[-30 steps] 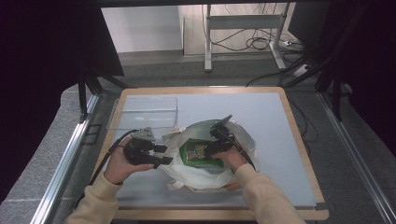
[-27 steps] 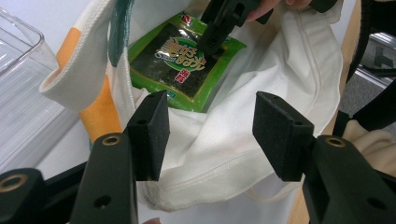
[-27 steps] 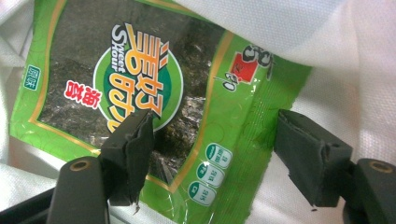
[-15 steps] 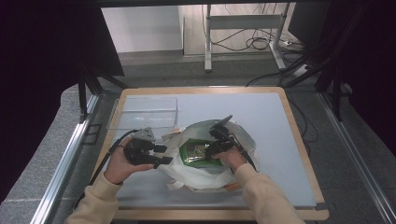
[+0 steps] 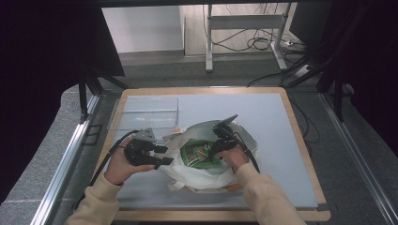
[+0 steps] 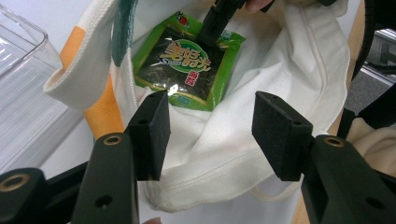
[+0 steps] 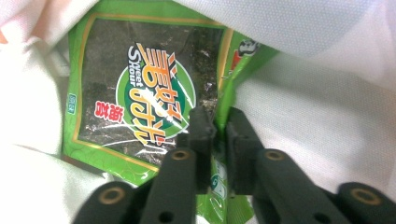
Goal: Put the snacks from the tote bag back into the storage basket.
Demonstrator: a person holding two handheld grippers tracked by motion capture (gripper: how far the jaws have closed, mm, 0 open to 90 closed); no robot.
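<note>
Inside the white cloth bag (image 5: 202,173), the green seaweed snack packet (image 7: 140,93) looks light, crinkly and slippery, so its stiffer edge seam suits the right gripper (image 7: 215,123), whose jaws have just closed onto it, while the left gripper (image 6: 210,135) stands open.

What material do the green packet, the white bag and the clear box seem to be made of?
Green packet: glossy plastic film, judging by its glare and crinkles.
White bag: matte woven cloth, probably cotton canvas, with stitched hems.
Clear box: transparent hard plastic, probably acrylic; the table shows through.
</note>
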